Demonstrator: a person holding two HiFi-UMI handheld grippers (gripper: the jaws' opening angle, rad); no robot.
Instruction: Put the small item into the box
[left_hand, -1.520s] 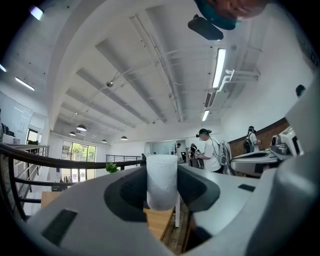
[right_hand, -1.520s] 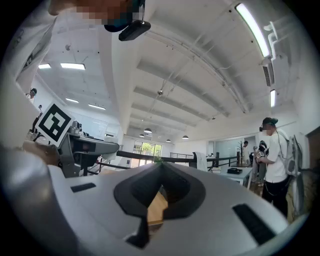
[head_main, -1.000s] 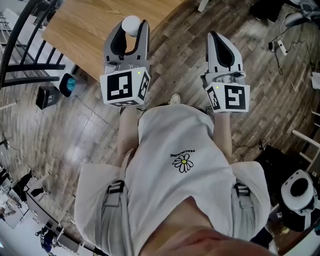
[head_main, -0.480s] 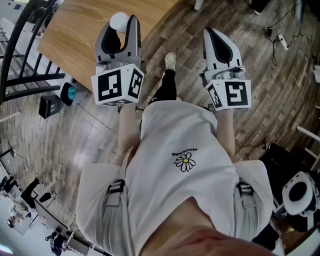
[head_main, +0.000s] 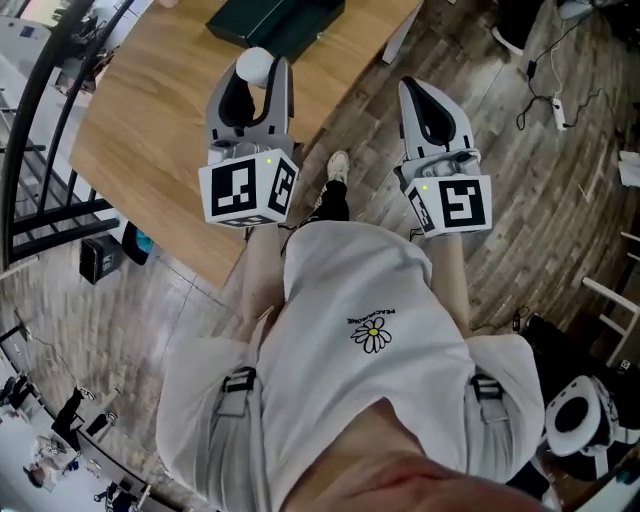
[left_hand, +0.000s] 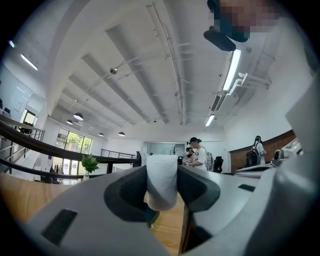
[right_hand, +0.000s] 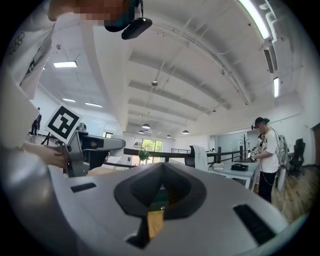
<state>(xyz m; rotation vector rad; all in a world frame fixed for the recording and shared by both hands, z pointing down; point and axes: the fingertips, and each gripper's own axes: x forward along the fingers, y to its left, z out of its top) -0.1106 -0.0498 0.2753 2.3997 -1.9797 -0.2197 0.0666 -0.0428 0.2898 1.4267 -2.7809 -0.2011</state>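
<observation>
Above a light wooden table (head_main: 150, 110), the left gripper (head_main: 259, 72) clenches a small white rounded item (head_main: 256, 64) at the very tips of its 2 jaws. The left gripper view shows the white piece (left_hand: 161, 181) wedged upright between the dark pads, both pressing on its sides. A flat dark green box (head_main: 278, 22) lies on the tabletop at about 12 o'clock from that gripper, near it but clearly apart from the item, which is held in the air above the wood.

At 3 o'clock from the left gripper, the right gripper (head_main: 413, 93) hangs over the brown plank floor (head_main: 540, 190) beside the table's edge, its jaws closed together with nothing between them. The person's white T-shirt with a daisy print (head_main: 368, 330) fills the lower middle of the head view.
</observation>
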